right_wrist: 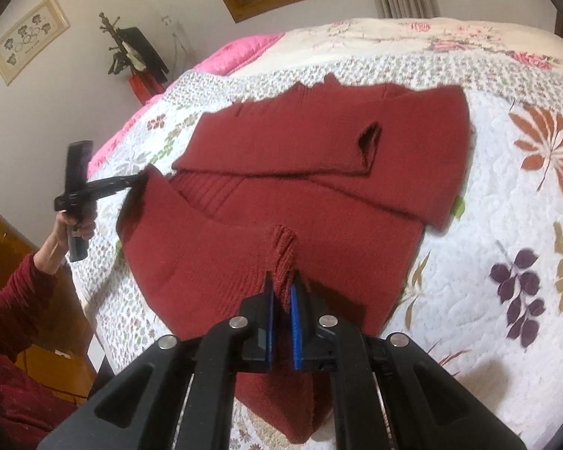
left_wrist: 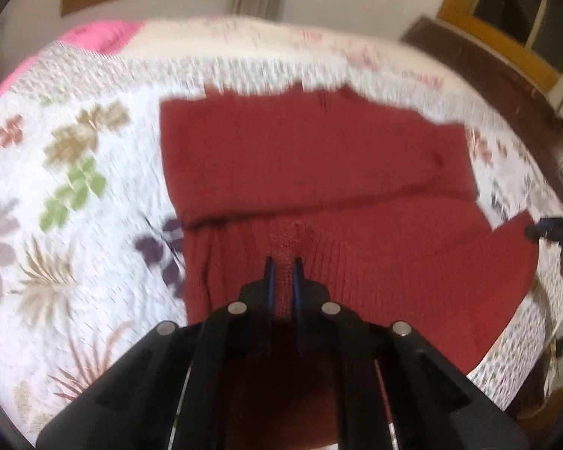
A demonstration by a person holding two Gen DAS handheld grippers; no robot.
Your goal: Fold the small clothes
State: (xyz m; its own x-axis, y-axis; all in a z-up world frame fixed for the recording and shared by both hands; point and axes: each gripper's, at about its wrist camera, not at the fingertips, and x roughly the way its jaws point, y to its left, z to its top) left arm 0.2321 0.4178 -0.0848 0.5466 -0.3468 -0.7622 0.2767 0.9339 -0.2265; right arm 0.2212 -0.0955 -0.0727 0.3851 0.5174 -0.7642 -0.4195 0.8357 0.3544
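Sweater, dark red knit, lies spread on the bed, on a white quilt printed with coloured leaves. Its far part lies flat, with one sleeve folded across the body so that the open cuff sits near the middle. The near hem is lifted off the quilt at two places. A pink cover shows at the far left corner of the bed, and a dark wooden bed frame runs along the right in the left wrist view.

The left gripper has its fingers narrow, pinching a ridge of the ribbed hem between the blue pads; that view is blurred, so the exact depth of the grip is hard to judge. The right gripper is likewise narrow, clamped on a bunched fold of the knit. In the right wrist view the other gripper appears at the left, held by a hand with a red sleeve below it.
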